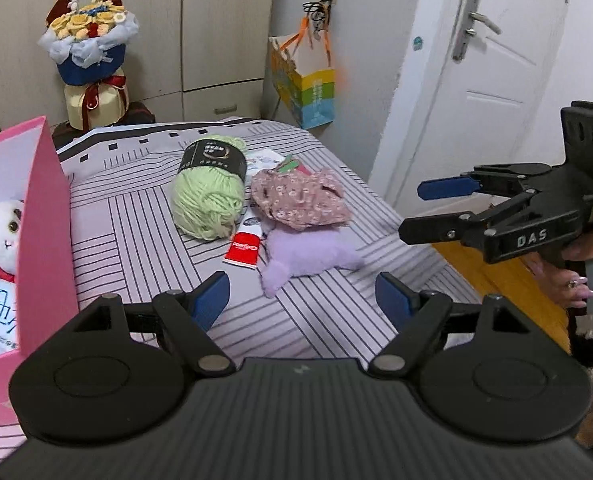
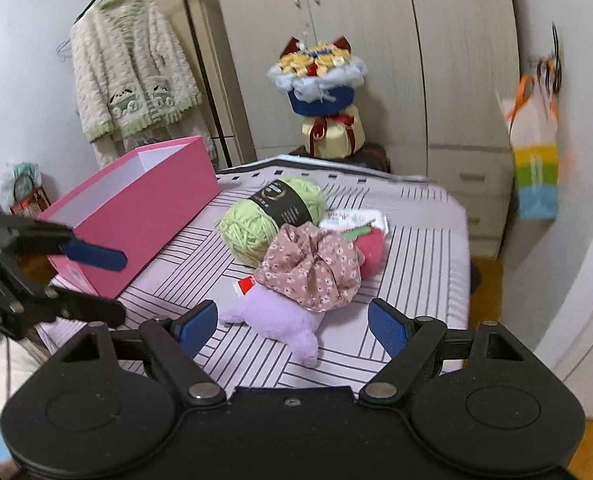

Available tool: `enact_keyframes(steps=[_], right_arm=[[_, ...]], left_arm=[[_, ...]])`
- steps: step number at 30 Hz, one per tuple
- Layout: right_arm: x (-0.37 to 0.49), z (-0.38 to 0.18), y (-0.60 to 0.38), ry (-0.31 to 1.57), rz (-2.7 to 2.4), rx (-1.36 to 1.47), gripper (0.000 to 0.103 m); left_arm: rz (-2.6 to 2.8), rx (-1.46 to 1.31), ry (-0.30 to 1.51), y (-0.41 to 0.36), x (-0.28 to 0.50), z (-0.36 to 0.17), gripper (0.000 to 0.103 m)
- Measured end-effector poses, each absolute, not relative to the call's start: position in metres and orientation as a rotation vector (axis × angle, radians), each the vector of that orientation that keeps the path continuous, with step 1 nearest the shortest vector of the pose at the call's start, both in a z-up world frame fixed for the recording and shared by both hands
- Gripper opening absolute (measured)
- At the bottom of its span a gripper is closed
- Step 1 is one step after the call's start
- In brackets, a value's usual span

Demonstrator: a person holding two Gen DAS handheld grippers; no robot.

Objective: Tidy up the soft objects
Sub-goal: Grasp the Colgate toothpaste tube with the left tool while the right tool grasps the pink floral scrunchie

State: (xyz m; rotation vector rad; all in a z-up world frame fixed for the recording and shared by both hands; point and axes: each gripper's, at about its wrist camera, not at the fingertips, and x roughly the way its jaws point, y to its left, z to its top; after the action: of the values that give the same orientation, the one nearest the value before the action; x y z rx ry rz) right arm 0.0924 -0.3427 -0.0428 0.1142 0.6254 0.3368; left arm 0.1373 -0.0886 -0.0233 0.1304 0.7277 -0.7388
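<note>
A green yarn ball point(image 1: 210, 196) point(image 2: 266, 218) with a black band, a floral pink cloth point(image 1: 302, 198) point(image 2: 312, 268) and a lilac plush point(image 1: 308, 258) point(image 2: 274, 320) lie together on the striped bed cover point(image 1: 136, 216). A pink fuzzy item point(image 2: 372, 252) sits behind the cloth. A pink box point(image 1: 44, 232) point(image 2: 136, 216) stands at the left with a panda plush point(image 1: 2, 232) inside. My left gripper point(image 1: 302, 300) is open and empty, just short of the lilac plush. My right gripper point(image 2: 292, 320) is open and empty over the lilac plush; it also shows at the right of the left wrist view point(image 1: 428, 210).
A red-and-white packet point(image 1: 243, 246) and paper cards point(image 1: 264, 158) lie among the soft items. A bouquet point(image 1: 90, 60) stands behind the bed by the wardrobe. A paper bag point(image 1: 308, 88) hangs on the wall. A white door point(image 1: 492, 60) and wooden floor point(image 1: 496, 280) are at right.
</note>
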Motion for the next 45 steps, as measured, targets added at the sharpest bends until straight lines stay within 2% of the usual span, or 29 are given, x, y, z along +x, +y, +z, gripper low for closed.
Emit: enact_keyframes(steps=[8, 16, 21, 29, 30, 31, 32, 33, 35, 37, 41, 45], right_arm=[[0.132, -0.063, -0.348, 0.645, 0.337, 0.196, 0.086], [0.168, -0.075, -0.336, 0.619, 0.305, 0.215, 0.086], [0.175, -0.078, -0.324, 0.594, 0.302, 0.155, 0.086], [0.180, -0.089, -0.323, 0.579, 0.304, 0.120, 0.085], [0.181, -0.091, -0.325, 0.578, 0.301, 0.123, 0.083], [0.181, -0.092, -0.327, 0.576, 0.296, 0.124, 0.076], [0.180, -0.093, -0.329, 0.573, 0.291, 0.125, 0.066], [0.179, -0.094, -0.331, 0.566, 0.287, 0.130, 0.061], [0.175, -0.094, -0.337, 0.548, 0.301, 0.142, 0.037], [0.171, -0.093, -0.340, 0.525, 0.303, 0.151, 0.025], [0.163, -0.093, -0.342, 0.493, 0.299, 0.151, 0.023], [0.163, -0.097, -0.340, 0.487, 0.289, 0.161, 0.023]], left_arm=[[-0.673, 0.141, 0.690, -0.099, 0.171, -0.052, 0.075], [-0.597, 0.099, 0.730, -0.112, 0.216, -0.082, 0.052], [-0.603, 0.129, 0.725, -0.122, 0.226, -0.096, 0.045], [-0.628, 0.181, 0.743, -0.139, 0.223, -0.104, 0.043], [-0.629, 0.187, 0.740, -0.141, 0.223, -0.104, 0.043], [-0.628, 0.193, 0.738, -0.142, 0.223, -0.104, 0.043], [-0.623, 0.198, 0.733, -0.143, 0.224, -0.105, 0.043], [-0.615, 0.202, 0.726, -0.145, 0.226, -0.105, 0.043], [-0.598, 0.219, 0.712, -0.149, 0.228, -0.107, 0.043], [-0.596, 0.248, 0.696, -0.154, 0.227, -0.108, 0.044], [-0.593, 0.274, 0.671, -0.157, 0.223, -0.109, 0.044], [-0.575, 0.244, 0.665, -0.157, 0.226, -0.112, 0.051]])
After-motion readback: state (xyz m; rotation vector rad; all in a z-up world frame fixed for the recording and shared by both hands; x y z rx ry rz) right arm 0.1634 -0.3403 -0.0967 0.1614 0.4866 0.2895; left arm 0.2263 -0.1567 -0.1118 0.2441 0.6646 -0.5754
